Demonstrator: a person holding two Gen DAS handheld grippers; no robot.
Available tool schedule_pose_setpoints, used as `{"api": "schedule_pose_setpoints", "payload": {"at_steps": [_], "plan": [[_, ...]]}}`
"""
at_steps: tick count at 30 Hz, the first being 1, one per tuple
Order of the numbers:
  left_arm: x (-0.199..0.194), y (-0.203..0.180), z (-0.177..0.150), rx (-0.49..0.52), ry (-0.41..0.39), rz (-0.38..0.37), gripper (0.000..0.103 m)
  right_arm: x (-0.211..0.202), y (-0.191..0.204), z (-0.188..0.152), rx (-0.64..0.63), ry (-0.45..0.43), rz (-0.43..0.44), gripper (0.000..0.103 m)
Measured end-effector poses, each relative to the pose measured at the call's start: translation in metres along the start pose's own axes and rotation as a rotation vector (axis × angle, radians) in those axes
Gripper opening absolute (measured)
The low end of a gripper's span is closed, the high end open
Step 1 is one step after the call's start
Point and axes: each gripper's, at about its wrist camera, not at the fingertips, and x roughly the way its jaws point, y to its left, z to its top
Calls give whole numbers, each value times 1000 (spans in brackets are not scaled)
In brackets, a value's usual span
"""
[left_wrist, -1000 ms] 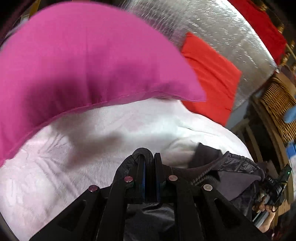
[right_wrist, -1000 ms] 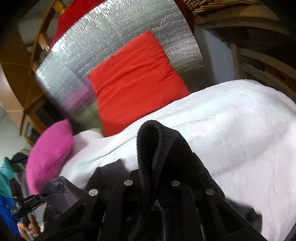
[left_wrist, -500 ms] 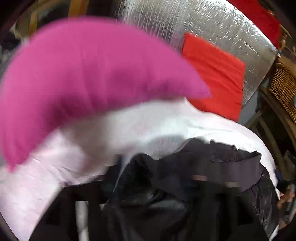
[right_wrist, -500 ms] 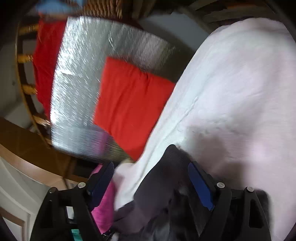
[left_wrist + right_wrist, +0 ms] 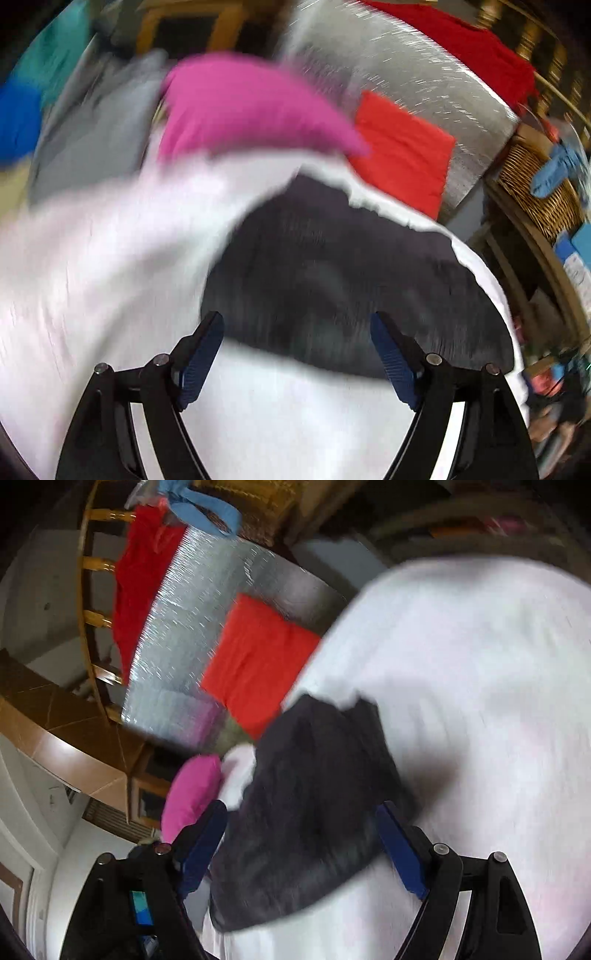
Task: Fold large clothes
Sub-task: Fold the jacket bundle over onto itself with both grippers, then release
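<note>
A large black garment point(image 5: 343, 280) lies folded flat on the white bed cover point(image 5: 110, 280). It also shows in the right wrist view point(image 5: 314, 812), dark and blurred. My left gripper point(image 5: 297, 343) is open and empty, held above the garment's near edge. My right gripper point(image 5: 301, 830) is open and empty, above the garment's end. Both views are motion-blurred.
A pink pillow point(image 5: 251, 107) and a red cushion point(image 5: 402, 151) lie at the head of the bed against a silver foil panel point(image 5: 406, 70). A wicker basket point(image 5: 539, 192) stands at the right. The white cover point(image 5: 480, 701) spreads to the right of the garment.
Both grippers were shut on the black garment a second ago. They have opened, let it drop onto the bed, and pulled back and up.
</note>
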Motion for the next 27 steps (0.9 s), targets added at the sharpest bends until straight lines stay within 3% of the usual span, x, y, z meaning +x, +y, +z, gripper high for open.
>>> {"api": "schedule_pose_setpoints", "payload": {"at_steps": [4,13,18,23,24,26,27], "plan": [[35,26,-19,-187,154,-33,82,15,-16,-30,101,59,15,85],[70,49,-1,-401,76,-134,82,62,-25,-28,160,66,29,85],[105,52,10,-472,113,-210,84,90,-32,-17,181,85,-10,86],[119,54,20,-528,105,-252,84,101,-39,-4,191,36,-6,86],[121,55,21,-535,103,-258,84,102,-42,-2,185,13,-16,84],[123,55,23,-539,92,-263,83,104,-42,1,161,-3,-58,63],[124,55,24,-533,85,-253,73,107,-44,2,157,3,-71,58]]}}
